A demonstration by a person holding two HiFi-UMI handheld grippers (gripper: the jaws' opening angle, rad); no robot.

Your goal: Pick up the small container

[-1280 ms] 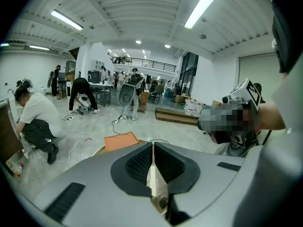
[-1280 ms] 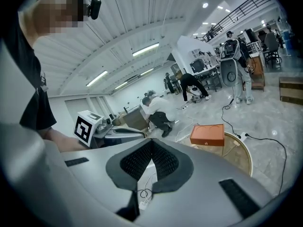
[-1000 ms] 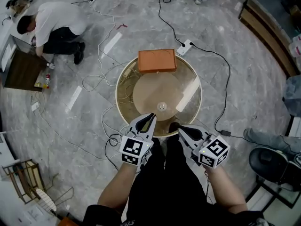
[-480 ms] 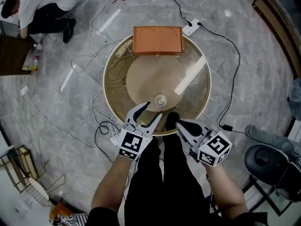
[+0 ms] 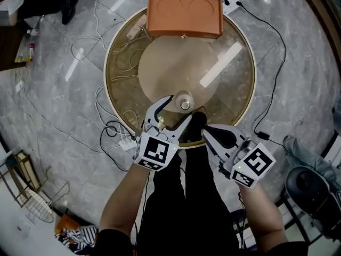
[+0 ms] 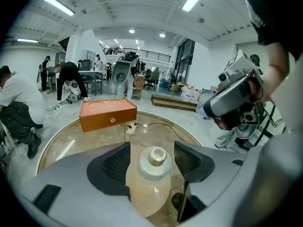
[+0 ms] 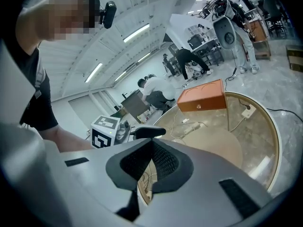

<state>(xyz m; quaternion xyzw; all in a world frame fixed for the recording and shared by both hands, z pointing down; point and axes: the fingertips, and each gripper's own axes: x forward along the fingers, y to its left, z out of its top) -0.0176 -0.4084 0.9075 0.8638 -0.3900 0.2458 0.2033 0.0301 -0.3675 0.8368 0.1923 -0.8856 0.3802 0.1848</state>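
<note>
The small container (image 5: 184, 102), a pale translucent bottle with a white cap, stands near the front edge of the round glass table (image 5: 113, 57). My left gripper (image 5: 180, 108) is open and its jaws have just been opening. In the left gripper view the container (image 6: 150, 183) stands between the two pads with a gap on each side of my left gripper (image 6: 151, 157). My right gripper (image 5: 205, 132) is shut and empty, just right of the container at the table's rim. In the right gripper view the pads of my right gripper (image 7: 152, 150) meet.
An orange box (image 5: 184, 16) lies at the table's far edge, with a power strip (image 5: 137, 26) and cables beside it. More cables trail over the marble floor. A person (image 6: 14, 103) crouches to the far left. A dark chair (image 5: 311, 191) stands at the lower right.
Both grippers have come down to the table's front edge. The left jaws went from shut to wide open and now stand either side of the container. The right jaws stayed shut.
</note>
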